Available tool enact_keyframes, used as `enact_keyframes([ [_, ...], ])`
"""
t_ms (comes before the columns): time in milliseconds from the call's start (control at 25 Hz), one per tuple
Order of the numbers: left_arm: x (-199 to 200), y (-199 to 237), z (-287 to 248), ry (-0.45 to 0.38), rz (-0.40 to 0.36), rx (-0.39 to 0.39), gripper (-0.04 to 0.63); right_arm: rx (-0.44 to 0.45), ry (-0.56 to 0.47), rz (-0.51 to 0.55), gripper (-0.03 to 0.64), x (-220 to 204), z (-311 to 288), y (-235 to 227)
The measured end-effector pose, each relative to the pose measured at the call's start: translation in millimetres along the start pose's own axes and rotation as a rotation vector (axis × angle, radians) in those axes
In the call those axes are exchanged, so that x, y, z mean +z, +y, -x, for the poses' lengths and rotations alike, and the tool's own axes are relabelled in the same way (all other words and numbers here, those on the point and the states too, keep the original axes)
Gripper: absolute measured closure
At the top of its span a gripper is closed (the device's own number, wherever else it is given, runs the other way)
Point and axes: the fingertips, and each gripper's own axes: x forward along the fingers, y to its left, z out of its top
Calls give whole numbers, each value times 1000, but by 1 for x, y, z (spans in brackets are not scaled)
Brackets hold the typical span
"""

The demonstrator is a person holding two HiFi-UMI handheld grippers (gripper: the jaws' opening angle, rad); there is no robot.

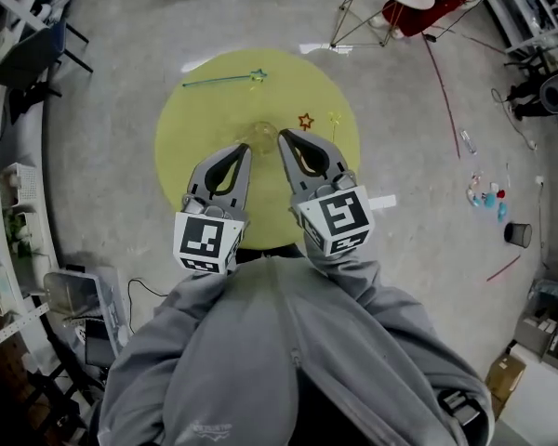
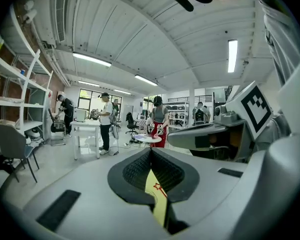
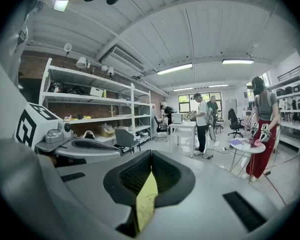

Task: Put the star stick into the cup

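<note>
left gripper (image 1: 245,149): jaws pressed together, empty
right gripper (image 1: 283,137): likewise
cup (image 1: 263,137): table (image 1: 191,151) centre
star stick (image 1: 225,80): far-left edge

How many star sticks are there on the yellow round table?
3. A teal star stick lies at the far left edge; a red one just right of the clear cup; a faint pale yellow one right of that. More could be hidden nearer.
</note>
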Motion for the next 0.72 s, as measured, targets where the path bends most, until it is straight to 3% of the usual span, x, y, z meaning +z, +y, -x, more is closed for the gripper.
enact_keyframes([
  [440,60,-24,36,-102,-42,62,578,-37,-137,57,584,58,63,12],
  [720,96,-29,60,-166,-76,142,578,-76,-199,77,584,84,88,13],
])
